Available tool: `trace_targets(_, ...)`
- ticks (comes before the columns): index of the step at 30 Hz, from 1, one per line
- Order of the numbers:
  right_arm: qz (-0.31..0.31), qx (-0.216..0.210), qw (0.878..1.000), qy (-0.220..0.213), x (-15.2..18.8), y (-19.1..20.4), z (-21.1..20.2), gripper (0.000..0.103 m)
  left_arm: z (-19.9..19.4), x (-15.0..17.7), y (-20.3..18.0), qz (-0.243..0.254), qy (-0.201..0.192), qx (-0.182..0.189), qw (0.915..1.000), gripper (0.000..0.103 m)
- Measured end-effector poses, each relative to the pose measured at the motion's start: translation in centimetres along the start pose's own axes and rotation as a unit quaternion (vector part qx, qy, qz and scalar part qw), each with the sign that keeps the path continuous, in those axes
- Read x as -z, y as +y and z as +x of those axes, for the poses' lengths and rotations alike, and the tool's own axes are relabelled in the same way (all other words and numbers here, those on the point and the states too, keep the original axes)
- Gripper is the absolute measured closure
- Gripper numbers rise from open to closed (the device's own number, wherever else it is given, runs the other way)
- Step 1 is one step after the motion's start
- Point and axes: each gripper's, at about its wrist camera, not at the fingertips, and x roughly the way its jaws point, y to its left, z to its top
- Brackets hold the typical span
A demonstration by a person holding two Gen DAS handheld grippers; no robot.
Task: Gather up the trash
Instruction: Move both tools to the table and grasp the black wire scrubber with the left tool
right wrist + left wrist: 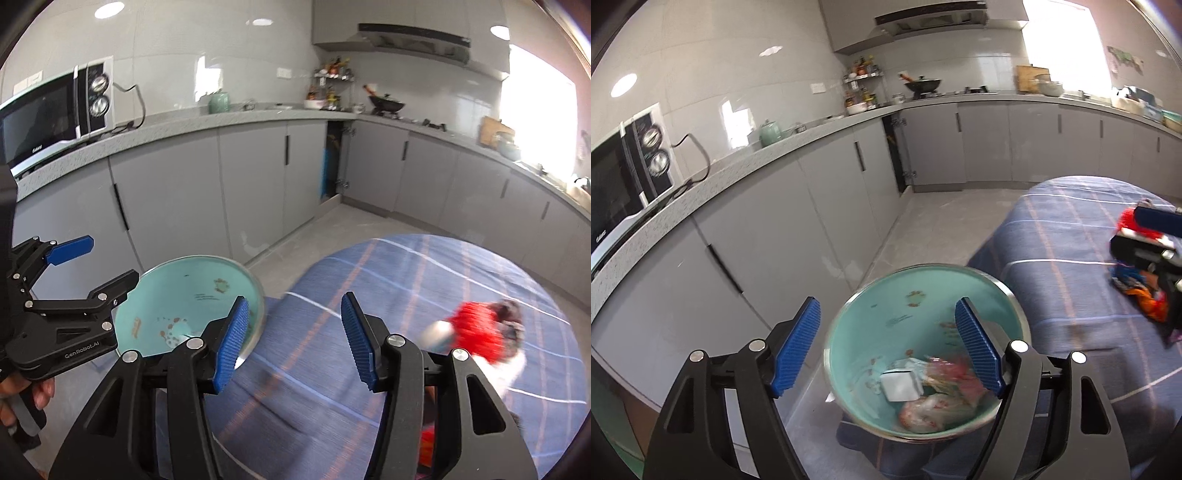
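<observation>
The left gripper (pixel 888 347) stands open, with its blue pads (pixel 798 345) well apart and nothing pressed between them. Below it is a light green bin (pixel 886 295) with a metal rim. In the left wrist view the pads frame the bin's mouth, but they do not touch it. In the bottom of the bin lies some trash (pixel 932 395): a white square packet, and crumpled clear wrappers with red and pink print. The bin stands beside a table covered with a blue checked cloth (pixel 1052 240).

The right gripper (pixel 293 339) is also open and holds nothing. It hangs above the blue cloth (pixel 314 369), and only the cloth shows between its pads. To the right of it, on the cloth, lies more trash (pixel 476 328): something red and white with a dark part. It is too blurred to name. In the left wrist view, colourful wrappers (pixel 1145 295) lie on the cloth under the right gripper (pixel 1152 236), which comes in from the right edge.

In the right wrist view the left gripper (pixel 107 258) shows at the left, beside the bin (pixel 177 295), and a hand (pixel 22 398) holds its grip.

Behind are grey cabinets (pixel 251 184), a counter and a microwave (pixel 55 114)
</observation>
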Motion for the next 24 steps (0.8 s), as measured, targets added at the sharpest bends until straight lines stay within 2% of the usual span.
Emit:
trace_targets(5,0.022,0.039,0.999,-0.014,1.5,-4.0,-3.5,0.049,-1.1,0.0,-4.4,0.030,-0.006,0.029,0.9991,0.026)
trace_targets(13,0.070,0.102,0.992,-0.010,5.5,-10.8,-7.7,0.047,-2.8,0.2,-10.8,0.067,-0.012,0.073,0.9950,0.026)
trace_targets(18,0.097,0.140,0.985,0.013,9.0,-14.7,-9.4,0.047,-3.9,0.1,-14.2,0.084,-0.019,0.097,0.9915,0.025)
trace_targets(24,0.118,0.171,0.977,0.036,12.1,-17.4,-10.1,0.047,-5.4,-0.4,-18.0,0.100,-0.031,0.121,0.9871,0.022)
